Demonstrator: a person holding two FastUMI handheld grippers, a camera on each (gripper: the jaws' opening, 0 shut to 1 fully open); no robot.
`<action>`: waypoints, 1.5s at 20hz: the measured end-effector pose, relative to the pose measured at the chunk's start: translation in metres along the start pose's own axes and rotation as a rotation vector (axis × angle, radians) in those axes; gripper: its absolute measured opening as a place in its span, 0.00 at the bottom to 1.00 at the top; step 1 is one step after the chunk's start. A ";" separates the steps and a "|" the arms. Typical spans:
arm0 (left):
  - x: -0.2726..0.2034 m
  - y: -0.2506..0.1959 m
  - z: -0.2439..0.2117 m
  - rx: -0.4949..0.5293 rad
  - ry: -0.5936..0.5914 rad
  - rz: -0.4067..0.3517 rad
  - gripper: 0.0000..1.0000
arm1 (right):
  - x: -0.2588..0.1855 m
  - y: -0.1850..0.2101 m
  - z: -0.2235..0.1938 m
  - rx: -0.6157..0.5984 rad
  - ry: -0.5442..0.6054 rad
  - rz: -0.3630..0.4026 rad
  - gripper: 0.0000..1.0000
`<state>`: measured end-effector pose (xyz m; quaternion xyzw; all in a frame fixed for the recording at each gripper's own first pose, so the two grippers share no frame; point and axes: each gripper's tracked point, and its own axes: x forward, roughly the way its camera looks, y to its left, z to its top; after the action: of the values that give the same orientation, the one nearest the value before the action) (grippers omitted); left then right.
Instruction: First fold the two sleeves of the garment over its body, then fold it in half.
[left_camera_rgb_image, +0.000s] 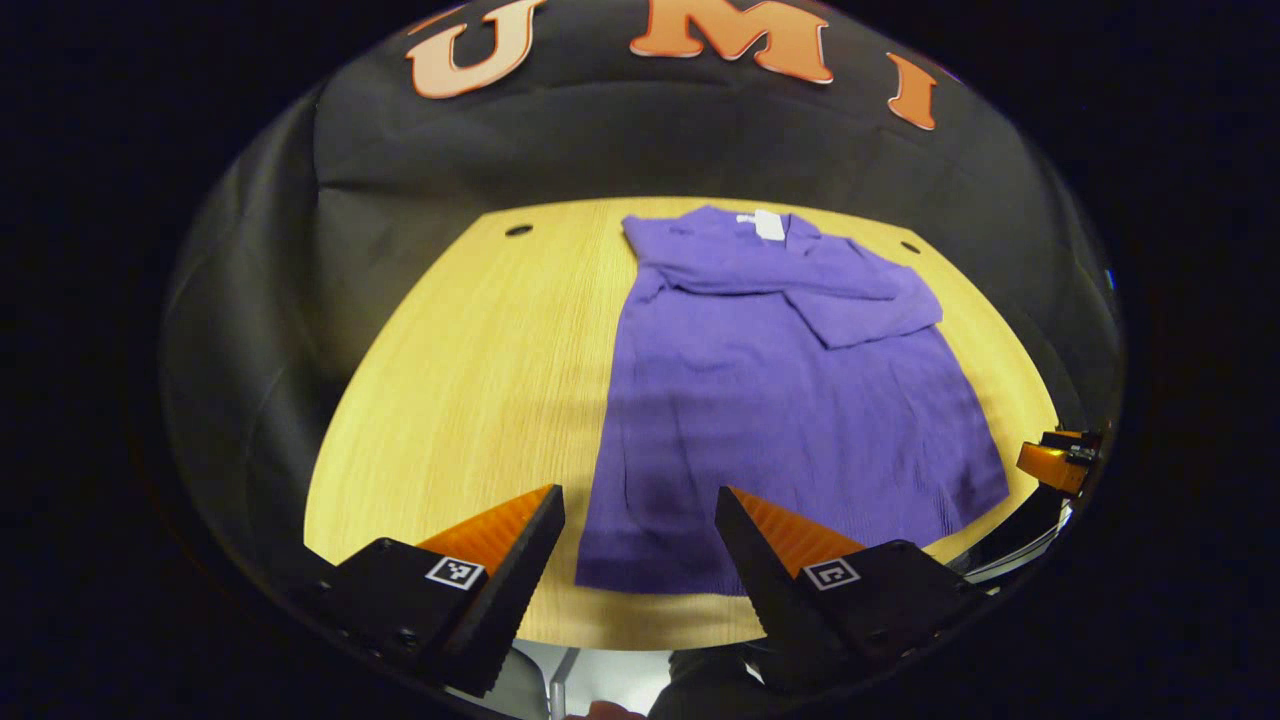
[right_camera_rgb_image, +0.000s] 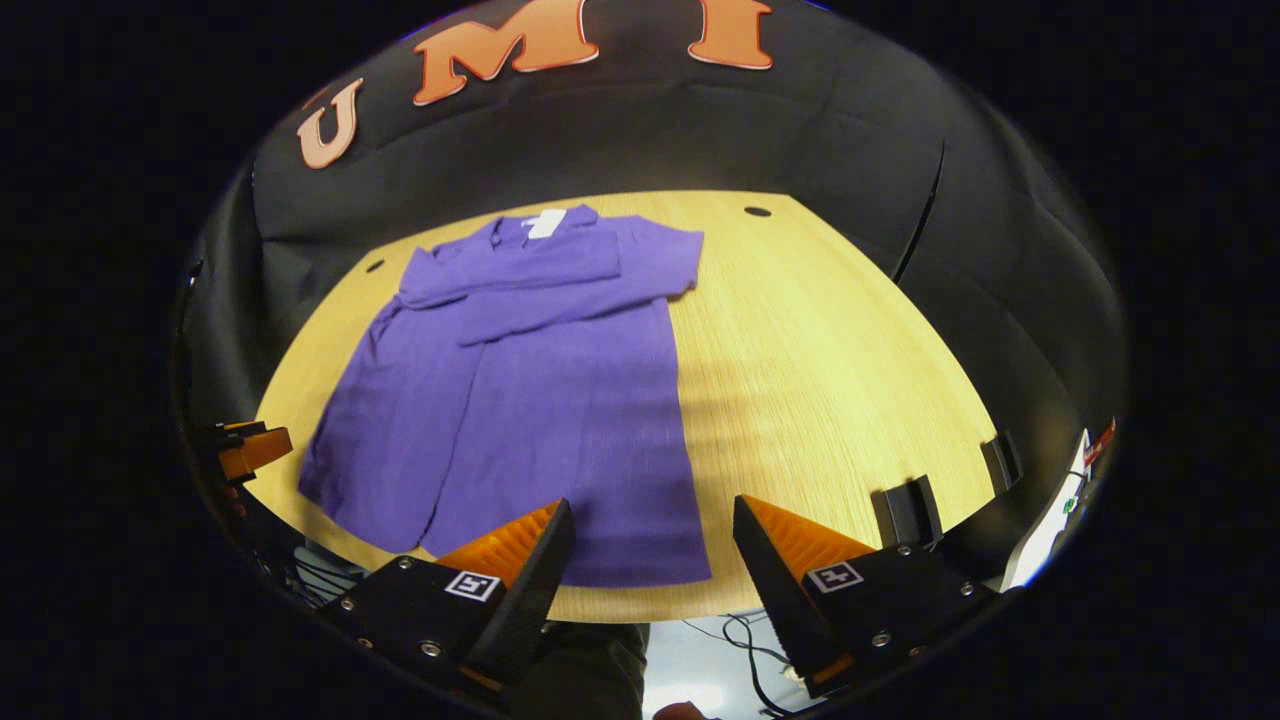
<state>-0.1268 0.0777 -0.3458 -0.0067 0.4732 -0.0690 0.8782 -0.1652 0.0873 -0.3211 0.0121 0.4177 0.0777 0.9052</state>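
I am hovering both grippers, left (left_camera_rgb_image: 640, 545) and right (right_camera_rgb_image: 650, 550), fingers spread wide and empty, near the purple knit garment's (left_camera_rgb_image: 780, 400) hem; it is lying lengthwise away on the wooden tabletop (left_camera_rgb_image: 470, 380), sleeves already folded.

Purple garment (right_camera_rgb_image: 520, 400) lies flat on table (right_camera_rgb_image: 830, 380), sleeves folded.

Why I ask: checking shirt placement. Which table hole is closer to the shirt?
The hole beside the shirt's shoulder; the other hole lies across bare table.
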 end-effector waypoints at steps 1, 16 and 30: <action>0.005 0.001 -0.011 -0.001 0.039 0.005 1.00 | 0.004 -0.002 -0.003 0.004 0.011 -0.001 0.95; 0.034 -0.006 -0.053 -0.065 0.417 -0.019 0.99 | 0.038 0.009 -0.041 0.023 0.307 0.060 0.96; 0.063 -0.041 -0.037 -0.027 0.543 -0.073 0.17 | 0.040 0.017 -0.042 -0.029 0.439 0.045 0.19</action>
<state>-0.1286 0.0313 -0.4155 -0.0168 0.6918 -0.0932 0.7159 -0.1736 0.1088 -0.3773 -0.0085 0.6033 0.1047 0.7906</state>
